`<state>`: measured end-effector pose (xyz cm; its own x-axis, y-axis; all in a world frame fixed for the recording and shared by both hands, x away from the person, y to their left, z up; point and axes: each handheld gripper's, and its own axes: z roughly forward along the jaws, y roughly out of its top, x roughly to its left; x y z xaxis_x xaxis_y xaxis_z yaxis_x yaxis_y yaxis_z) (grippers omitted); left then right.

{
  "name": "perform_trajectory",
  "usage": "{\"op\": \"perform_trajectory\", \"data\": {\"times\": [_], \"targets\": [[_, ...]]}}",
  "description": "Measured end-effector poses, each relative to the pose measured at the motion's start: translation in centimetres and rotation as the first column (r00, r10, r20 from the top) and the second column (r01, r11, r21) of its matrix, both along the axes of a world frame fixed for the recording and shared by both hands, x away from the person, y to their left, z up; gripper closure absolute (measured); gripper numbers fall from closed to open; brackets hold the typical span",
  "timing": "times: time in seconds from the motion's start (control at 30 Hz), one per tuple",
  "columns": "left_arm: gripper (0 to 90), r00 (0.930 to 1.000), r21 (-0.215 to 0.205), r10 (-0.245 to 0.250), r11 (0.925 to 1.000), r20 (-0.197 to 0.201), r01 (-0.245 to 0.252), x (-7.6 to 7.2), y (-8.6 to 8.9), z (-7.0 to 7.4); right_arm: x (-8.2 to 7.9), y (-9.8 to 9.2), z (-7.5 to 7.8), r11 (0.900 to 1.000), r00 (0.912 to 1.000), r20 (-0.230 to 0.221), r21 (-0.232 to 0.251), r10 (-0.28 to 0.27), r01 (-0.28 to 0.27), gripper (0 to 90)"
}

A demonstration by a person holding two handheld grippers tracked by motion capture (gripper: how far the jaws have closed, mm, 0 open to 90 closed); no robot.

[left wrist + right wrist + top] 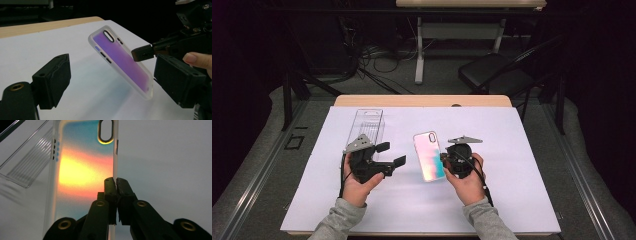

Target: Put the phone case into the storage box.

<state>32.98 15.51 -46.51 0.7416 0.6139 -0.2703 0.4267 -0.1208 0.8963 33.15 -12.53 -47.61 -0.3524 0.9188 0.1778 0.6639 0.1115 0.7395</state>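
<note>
On the white sheet (362,200): one phone case (429,156) clamped by right gripper (445,159), one clear box (368,124), left gripper (393,155) apart.

A wooden table (422,100) with a light, rounded far edge is seen in the high view, and nearly all of its top is covered by a large, pale lilac-white sheet (512,200) that is laid flat on it. A narrow strip of bare wood is left showing along the far side. On the sheet, left of the middle and toward the far edge, a clear, ribbed, rectangular plastic case (368,122) is laid, its long side running from near to far. The same clear case is seen at the upper left of the right gripper view (27,167), resting on the pale sheet.
</note>
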Motion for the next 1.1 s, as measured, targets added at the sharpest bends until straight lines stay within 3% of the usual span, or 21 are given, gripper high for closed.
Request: {"op": "perform_trajectory", "data": {"times": [0.27,0.83,1.1], "targets": [[15.5,0.9998,-0.006,0.005,1.0,-0.018,-0.005,0.5,-0.8,-0.2,-0.4,0.1,-0.3,1.0,0.9991,0.04,-0.007,-0.01,0.011,87.5],[23.4,0.9983,-0.01,-0.006,0.9999,-0.059,0.005,0.2,0.0,-1.4,-1.4,0.3,-0.9,1.0,0.9952,0.098,-0.013,-0.004,0.006,87.5],[27.4,0.9983,-0.037,-0.014,0.9992,-0.056,0.012,0.0,-0.1,-1.6,-1.8,0.6,-1.1,1.0,0.993,0.118,-0.01,-0.004,0.005,87.5]]}}
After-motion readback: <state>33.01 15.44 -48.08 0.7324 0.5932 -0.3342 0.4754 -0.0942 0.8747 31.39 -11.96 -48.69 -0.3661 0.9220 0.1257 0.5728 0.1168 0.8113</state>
